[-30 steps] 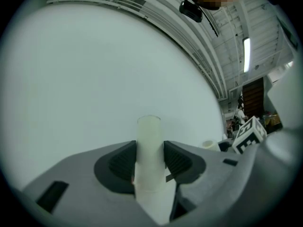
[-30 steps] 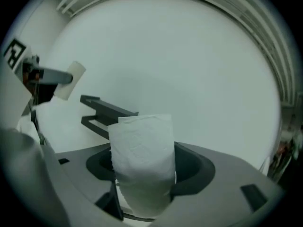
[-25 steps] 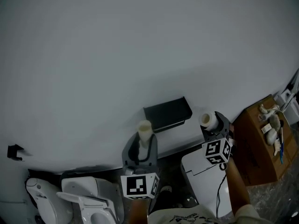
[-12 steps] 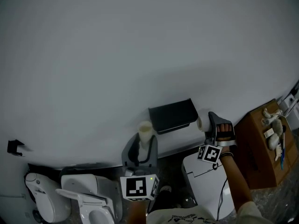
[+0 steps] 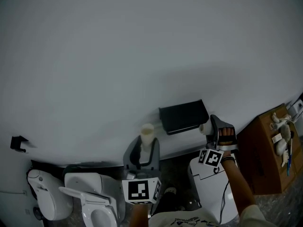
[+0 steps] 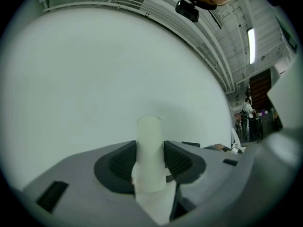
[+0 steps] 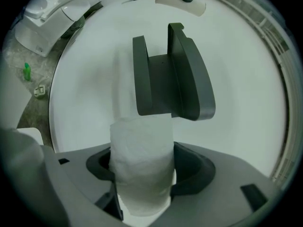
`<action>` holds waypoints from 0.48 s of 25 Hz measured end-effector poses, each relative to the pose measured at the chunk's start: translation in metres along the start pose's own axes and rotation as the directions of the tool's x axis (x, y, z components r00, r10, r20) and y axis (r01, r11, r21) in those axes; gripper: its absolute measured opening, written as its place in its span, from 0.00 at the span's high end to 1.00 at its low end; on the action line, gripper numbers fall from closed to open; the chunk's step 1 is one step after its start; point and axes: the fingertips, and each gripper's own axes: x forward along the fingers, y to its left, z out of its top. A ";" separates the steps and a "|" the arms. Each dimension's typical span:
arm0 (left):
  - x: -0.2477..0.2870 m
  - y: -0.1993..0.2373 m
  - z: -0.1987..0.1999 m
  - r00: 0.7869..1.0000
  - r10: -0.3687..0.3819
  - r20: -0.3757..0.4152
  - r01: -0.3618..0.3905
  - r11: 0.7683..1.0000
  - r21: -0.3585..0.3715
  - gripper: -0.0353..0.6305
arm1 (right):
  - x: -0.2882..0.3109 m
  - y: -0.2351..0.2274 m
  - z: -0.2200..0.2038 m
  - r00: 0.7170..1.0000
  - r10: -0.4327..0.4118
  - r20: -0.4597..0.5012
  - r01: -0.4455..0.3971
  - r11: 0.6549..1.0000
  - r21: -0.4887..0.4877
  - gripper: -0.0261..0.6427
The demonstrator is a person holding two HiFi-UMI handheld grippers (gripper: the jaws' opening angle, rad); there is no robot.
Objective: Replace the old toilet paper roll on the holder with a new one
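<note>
A black toilet paper holder [image 5: 184,117] hangs on the pale wall; in the right gripper view the holder [image 7: 173,74] shows empty, straight ahead of the jaws. My right gripper [image 5: 211,126] is shut on a full white roll [image 5: 205,126], held just off the holder's right end. Its jaws press both sides of the white roll [image 7: 142,169]. My left gripper [image 5: 146,142] stands lower and to the left of the holder, shut on a thin pale old roll [image 5: 147,131]. That old roll [image 6: 150,150] stands upright between the pads, with the left gripper [image 6: 150,163] facing bare wall.
A white toilet [image 5: 90,205] with its lid up stands at lower left. A white bin [image 5: 210,190] sits below the right hand. At the right, a brown cardboard box [image 5: 265,152] holds small items. A small black fitting [image 5: 18,143] sticks out of the wall at far left.
My right hand has rolled over and carried the white roll left and down, close to the holder's right end. The left gripper keeps its grip on the old roll and has shifted little.
</note>
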 end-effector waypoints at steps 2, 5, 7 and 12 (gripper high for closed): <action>-0.001 0.001 0.001 1.000 0.012 0.001 -0.012 1.000 0.001 0.67 | 0.001 -0.002 0.003 1.000 -0.007 0.006 0.007 1.000 0.001 0.49; -0.010 0.010 0.002 1.000 0.029 0.007 -0.029 0.999 -0.018 0.67 | -0.003 0.000 0.017 0.999 -0.022 0.023 0.022 1.000 -0.001 0.49; -0.013 0.016 0.002 0.999 0.043 0.008 -0.042 0.999 -0.032 0.67 | -0.003 0.002 0.025 0.999 -0.029 0.036 0.029 1.000 -0.007 0.49; -0.018 0.021 0.001 0.997 0.071 0.004 -0.071 0.997 -0.026 0.67 | -0.004 0.004 0.043 0.996 -0.055 0.065 0.056 0.998 -0.006 0.49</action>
